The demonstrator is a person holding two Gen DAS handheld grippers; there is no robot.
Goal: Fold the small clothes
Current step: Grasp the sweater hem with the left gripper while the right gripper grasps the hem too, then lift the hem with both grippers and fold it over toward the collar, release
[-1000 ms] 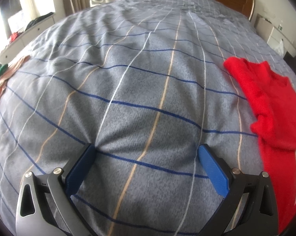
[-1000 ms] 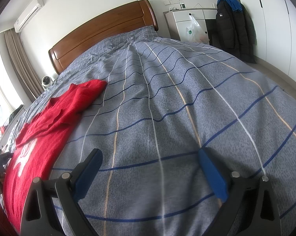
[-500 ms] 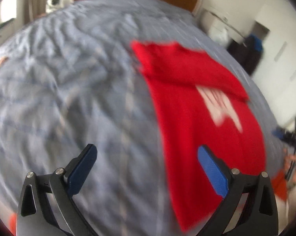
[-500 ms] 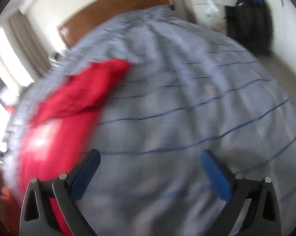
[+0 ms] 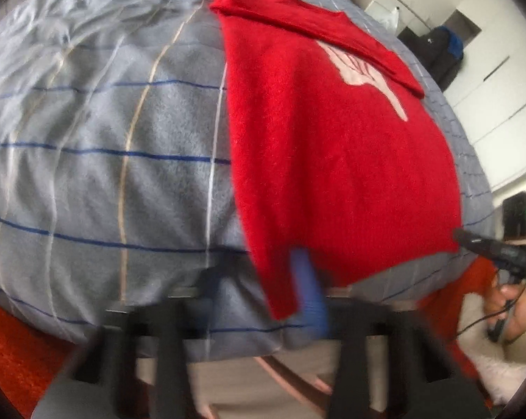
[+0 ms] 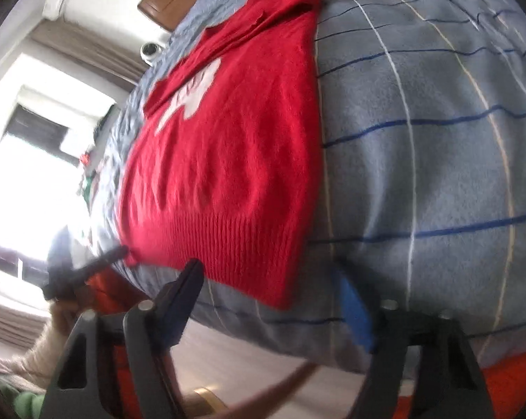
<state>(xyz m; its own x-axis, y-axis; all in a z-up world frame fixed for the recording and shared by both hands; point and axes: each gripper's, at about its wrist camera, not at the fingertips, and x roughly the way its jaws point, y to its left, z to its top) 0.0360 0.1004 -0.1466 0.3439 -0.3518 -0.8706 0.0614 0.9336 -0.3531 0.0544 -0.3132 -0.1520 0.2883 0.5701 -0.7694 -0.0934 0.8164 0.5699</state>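
Left tongs (image 5: 294, 289) pinch fuzzy red sweater's (image 5: 332, 160) ribbed hem corner.

Your right gripper (image 6: 273, 300) has just been closing, its jaws straddling the near corner of the red sweater's (image 6: 228, 160) ribbed hem on the grey checked bedspread (image 6: 437, 174).
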